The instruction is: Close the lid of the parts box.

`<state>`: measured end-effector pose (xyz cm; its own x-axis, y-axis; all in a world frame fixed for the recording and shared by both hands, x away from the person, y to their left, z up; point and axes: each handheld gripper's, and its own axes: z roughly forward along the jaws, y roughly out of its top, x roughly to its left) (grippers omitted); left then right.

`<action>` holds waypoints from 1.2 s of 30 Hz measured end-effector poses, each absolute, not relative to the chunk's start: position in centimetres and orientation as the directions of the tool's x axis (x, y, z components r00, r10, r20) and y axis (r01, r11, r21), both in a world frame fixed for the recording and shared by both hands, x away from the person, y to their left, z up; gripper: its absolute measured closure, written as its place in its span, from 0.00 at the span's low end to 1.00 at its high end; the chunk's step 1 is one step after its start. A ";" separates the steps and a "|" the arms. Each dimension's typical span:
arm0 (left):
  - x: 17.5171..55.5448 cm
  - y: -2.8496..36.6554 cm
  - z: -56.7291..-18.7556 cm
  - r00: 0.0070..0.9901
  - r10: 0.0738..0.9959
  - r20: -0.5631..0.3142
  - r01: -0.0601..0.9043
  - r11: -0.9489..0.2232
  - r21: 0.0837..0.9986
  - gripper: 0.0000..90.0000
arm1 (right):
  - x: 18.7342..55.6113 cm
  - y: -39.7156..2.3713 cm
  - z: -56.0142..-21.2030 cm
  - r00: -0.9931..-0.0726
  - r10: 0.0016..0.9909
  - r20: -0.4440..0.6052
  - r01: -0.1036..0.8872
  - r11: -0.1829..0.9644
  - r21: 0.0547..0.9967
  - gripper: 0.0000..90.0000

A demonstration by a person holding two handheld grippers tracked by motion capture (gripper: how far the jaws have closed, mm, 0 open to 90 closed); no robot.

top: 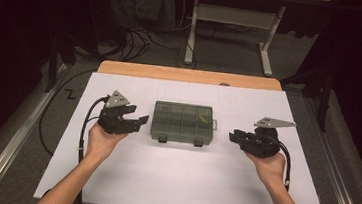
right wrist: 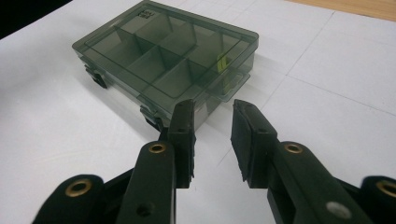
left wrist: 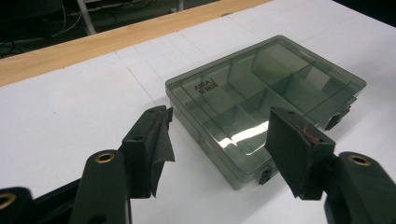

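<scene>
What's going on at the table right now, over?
Left gripper open, right gripper open, both empty, flanking the box. Compartment box lid closed, on the white table, untouched. Nothing in the way.

the yellow-green item [right wrist: 223, 63] inside the smoky organizer box [top: 183, 123] is too small to identify; the box's lid lettering [left wrist: 205, 87] reads unclear

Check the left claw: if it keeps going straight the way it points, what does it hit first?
Most likely the smoky compartment box. The left claw stands open and apart from it, aimed at the box's near short end, with bare white table between. Depth is hard to judge.
</scene>
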<state>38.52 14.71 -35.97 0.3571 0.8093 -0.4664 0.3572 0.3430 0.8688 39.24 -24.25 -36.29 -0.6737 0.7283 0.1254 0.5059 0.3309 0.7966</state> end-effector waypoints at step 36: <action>34.3 16.8 -37.5 0.356 0.790 -0.499 0.254 0.432 0.865 0.40 | 34.2 -28.9 -38.8 -0.643 0.751 0.151 0.448 0.209 0.869 0.64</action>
